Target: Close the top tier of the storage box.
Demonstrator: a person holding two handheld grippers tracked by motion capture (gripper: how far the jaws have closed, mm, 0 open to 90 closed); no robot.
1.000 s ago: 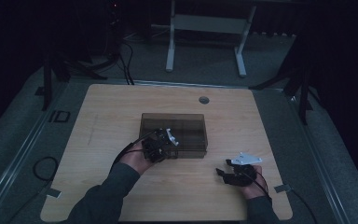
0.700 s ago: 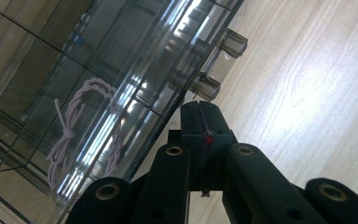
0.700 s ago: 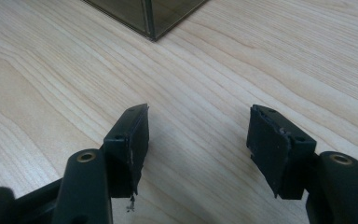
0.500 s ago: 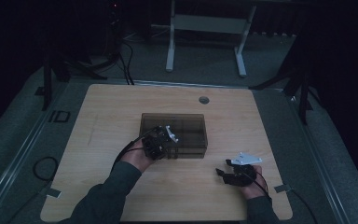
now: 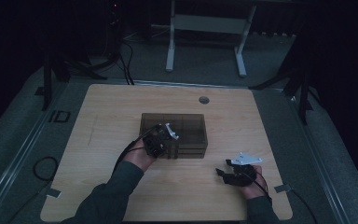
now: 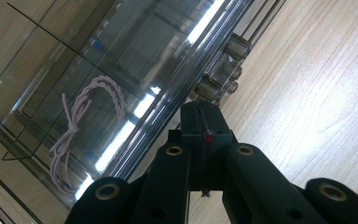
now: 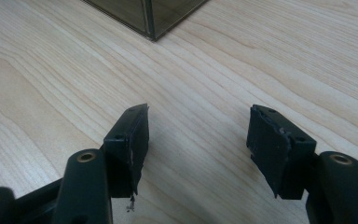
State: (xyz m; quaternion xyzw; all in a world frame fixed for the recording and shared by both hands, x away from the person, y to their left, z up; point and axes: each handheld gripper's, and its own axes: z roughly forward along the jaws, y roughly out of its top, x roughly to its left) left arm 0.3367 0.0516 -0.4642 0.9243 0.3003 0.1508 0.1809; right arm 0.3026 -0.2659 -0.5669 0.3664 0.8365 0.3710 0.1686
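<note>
A dark see-through box [image 5: 186, 128] stands at the middle of the wooden table [image 5: 121, 107]. My left gripper [image 5: 163, 140] is at the box's front left, and in the left gripper view it [image 6: 200, 116] is shut, its tips just below a small clear knob [image 6: 221, 77] on the box wall. A pale pink twisted cord [image 6: 81, 128] lies inside the box. My right gripper [image 5: 222, 173] rests low over the table to the right of the box. It [image 7: 198, 123] is open with only bare wood between its fingers.
One corner of the box [image 7: 151, 16] shows ahead of the right gripper. A round cable port [image 5: 203, 100] sits near the table's far edge. Cables trail off the near side. A white desk frame [image 5: 205, 28] stands beyond the table.
</note>
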